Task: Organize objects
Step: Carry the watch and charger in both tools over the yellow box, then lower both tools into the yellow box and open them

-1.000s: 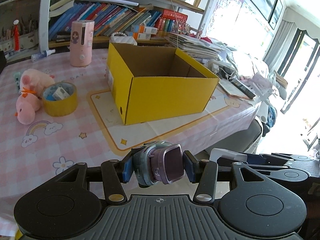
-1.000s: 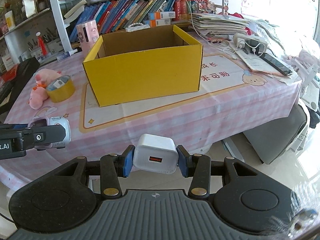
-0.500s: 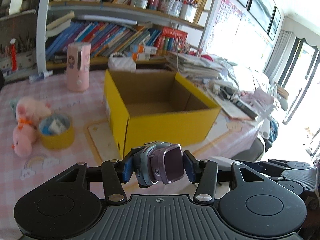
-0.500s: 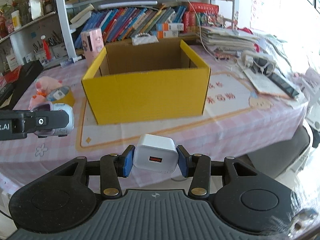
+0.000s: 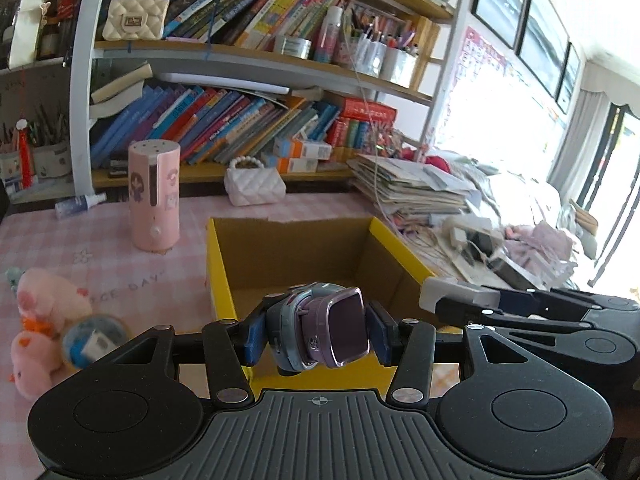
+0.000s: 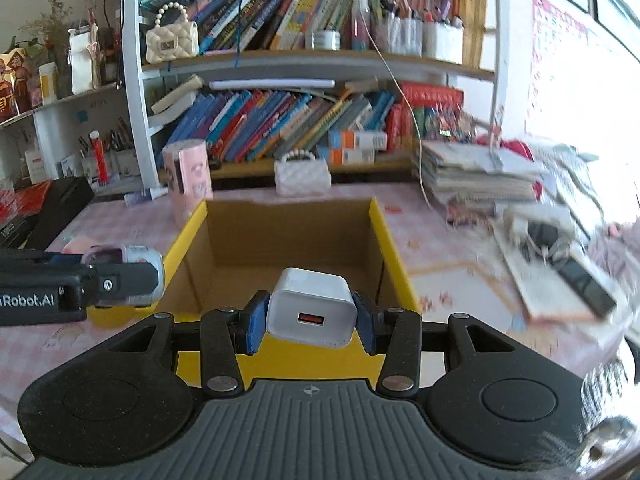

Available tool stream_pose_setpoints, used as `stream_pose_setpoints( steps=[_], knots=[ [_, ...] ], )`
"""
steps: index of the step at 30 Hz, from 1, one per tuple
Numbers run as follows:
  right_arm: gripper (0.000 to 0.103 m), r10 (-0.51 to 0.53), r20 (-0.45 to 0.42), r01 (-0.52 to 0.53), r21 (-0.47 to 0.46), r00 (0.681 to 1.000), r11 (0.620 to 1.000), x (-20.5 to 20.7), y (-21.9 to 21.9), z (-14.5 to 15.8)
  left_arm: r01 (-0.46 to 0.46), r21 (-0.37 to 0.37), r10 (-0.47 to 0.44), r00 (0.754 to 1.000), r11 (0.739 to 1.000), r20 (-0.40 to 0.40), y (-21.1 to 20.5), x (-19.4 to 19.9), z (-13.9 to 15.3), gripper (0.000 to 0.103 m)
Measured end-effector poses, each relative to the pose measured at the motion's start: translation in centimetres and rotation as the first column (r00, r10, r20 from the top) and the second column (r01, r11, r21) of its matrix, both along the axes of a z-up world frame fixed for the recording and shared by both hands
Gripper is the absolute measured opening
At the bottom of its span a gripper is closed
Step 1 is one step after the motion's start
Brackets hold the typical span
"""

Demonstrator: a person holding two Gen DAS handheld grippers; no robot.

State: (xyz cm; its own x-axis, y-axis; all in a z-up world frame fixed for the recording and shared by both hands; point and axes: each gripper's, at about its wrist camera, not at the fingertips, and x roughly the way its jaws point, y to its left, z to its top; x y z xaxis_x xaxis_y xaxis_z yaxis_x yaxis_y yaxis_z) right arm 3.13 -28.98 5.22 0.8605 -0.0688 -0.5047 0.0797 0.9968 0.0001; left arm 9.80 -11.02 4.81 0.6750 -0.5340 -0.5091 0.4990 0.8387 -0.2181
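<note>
Yellow cardboard box (image 6: 280, 240) sits open on the pink checked tablecloth (image 5: 92, 248), w/ nothing visible inside so far, so I'd judge the sorting is at an early-to-middle stage: both items are picked up & carried to the box, neither dropped in yet. Left gripper (image 5: 318, 334) is pinching a purple-and-grey kids' smartwatch (image 5: 320, 332) btwn its blue pads, held near the box's front wall, roughly over its left front part. Right gripper (image 6: 310, 316) is clamped on a white USB charger (image 6: 312, 312), orange port facing the cam, just above the near rim approx at mid-box. Left to do, prob: lower each over the opening & release; then the plush pig (image 5: 44, 320) and tape roll (image 5: 94, 340) on the table may need sorting too, can't be sure. Readable text: "Robot.AI" on the left gripper's side in the right view; "DAY" printed on the cloth. Book spines too blurry to read.
</note>
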Motion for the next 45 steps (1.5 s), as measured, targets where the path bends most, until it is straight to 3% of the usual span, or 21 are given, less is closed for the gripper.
stream_pose_setpoints(
  steps=[13,26,38,45],
  knots=[
    [0.042,0.145,-0.063,-0.148,-0.049,0.987,0.988,8.3,-2.4,-2.0,-0.068,0.067,0.071,0.996,0.995,-0.047,-3.7,5.0,-2.3,0.049],
    [0.042,0.288,-0.215,-0.322,-0.146,0.933,0.935,14.8,-1.9,-5.7,-0.09,0.152,0.109,0.987,0.984,-0.117,-5.4,9.6,-4.8,0.049],
    [0.042,0.359,-0.358,-0.439,-0.173,0.862,0.882,17.1,-1.1,-7.3,-0.037,0.25,0.06,0.994,0.968,-0.087,-7.6,10.1,-5.9,0.05],
    [0.042,0.354,-0.388,-0.441,-0.164,0.851,0.882,17.4,-1.1,-7.4,-0.047,0.248,0.069,0.994,0.968,-0.081,-7.9,10.2,-6.0,0.05]
  ],
)
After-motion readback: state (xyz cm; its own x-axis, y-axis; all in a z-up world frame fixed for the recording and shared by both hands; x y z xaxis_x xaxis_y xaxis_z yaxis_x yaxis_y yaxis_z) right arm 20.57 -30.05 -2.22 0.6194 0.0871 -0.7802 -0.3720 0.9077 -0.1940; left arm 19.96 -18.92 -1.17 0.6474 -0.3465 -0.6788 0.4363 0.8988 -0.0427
